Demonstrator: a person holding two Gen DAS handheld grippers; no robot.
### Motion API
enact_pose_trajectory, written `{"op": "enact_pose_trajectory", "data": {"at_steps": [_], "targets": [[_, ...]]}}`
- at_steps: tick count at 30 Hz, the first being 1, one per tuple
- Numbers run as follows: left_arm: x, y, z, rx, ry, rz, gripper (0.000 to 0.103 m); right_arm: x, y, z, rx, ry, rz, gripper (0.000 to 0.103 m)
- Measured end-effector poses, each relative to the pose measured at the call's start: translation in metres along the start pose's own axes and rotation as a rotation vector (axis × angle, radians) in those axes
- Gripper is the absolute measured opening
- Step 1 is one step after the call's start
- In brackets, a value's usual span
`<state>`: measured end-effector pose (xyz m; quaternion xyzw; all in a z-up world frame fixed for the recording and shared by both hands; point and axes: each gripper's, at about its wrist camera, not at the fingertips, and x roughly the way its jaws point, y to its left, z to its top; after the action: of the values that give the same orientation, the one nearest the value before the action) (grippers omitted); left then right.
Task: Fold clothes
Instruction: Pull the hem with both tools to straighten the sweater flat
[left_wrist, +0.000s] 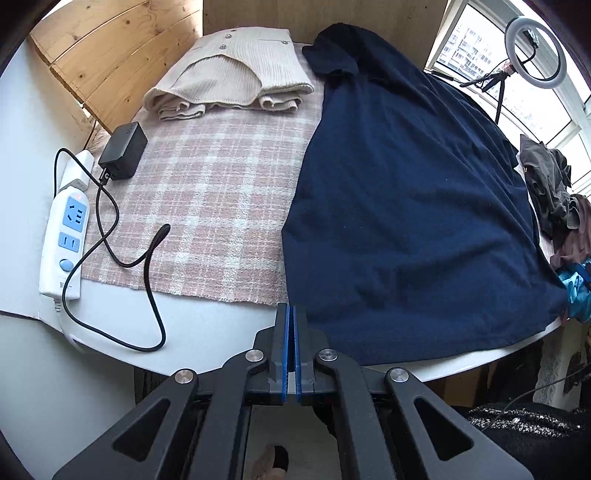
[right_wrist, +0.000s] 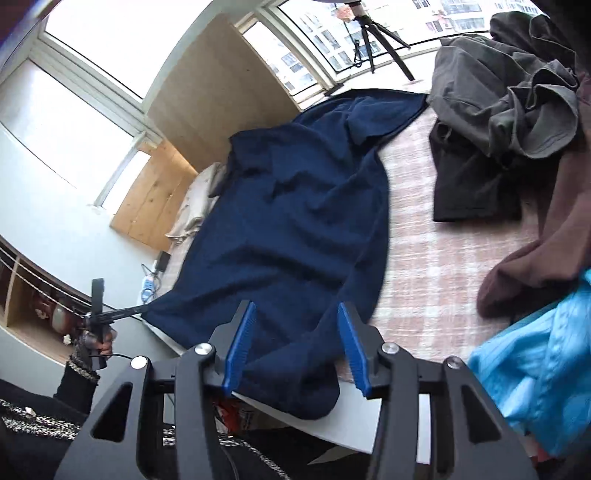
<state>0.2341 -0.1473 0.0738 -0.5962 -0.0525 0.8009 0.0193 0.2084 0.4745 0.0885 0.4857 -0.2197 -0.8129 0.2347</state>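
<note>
A navy blue shirt (left_wrist: 413, 206) lies spread on the plaid cloth (left_wrist: 207, 206), collar at the far end and hem hanging over the near table edge. My left gripper (left_wrist: 290, 314) is shut at the shirt's near left hem corner; whether cloth sits between the pads is hidden. In the right wrist view the left gripper (right_wrist: 142, 309) touches that corner of the shirt (right_wrist: 295, 229). My right gripper (right_wrist: 295, 332) is open, its blue pads either side of the shirt's near right hem corner, which drapes over the edge.
A folded cream cardigan (left_wrist: 236, 70) lies at the far left. A white power strip (left_wrist: 68, 236), black adapter (left_wrist: 123, 149) and cable sit at the left. A pile of grey, brown and light blue clothes (right_wrist: 517, 122) lies at the right. A ring light (left_wrist: 532, 53) stands behind.
</note>
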Motion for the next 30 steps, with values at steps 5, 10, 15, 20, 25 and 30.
{"op": "enact_pose_trajectory", "data": {"at_steps": [5, 10, 15, 20, 25, 30], "targets": [[0.009, 0.003, 0.000, -0.017, 0.020, -0.002, 0.001, 0.013, -0.017, -0.026, -0.021, 0.106, 0.015, 0.046], [0.017, 0.007, -0.002, -0.037, 0.049, 0.006, 0.001, 0.036, -0.013, -0.059, -0.117, 0.224, 0.026, 0.053], [0.020, 0.006, -0.001, -0.038, 0.055, 0.006, 0.001, 0.059, 0.018, -0.034, -0.147, 0.178, 0.156, 0.017], [0.022, 0.000, 0.002, -0.021, 0.054, 0.001, 0.001, 0.063, 0.030, -0.027, -0.199, 0.198, 0.134, 0.049], [0.021, 0.002, -0.001, -0.031, 0.050, -0.001, 0.001, 0.061, 0.032, -0.026, -0.219, 0.212, 0.097, 0.049], [0.029, 0.011, -0.006, -0.056, 0.072, 0.000, 0.001, 0.046, 0.000, -0.039, -0.121, 0.189, 0.036, 0.049]]}}
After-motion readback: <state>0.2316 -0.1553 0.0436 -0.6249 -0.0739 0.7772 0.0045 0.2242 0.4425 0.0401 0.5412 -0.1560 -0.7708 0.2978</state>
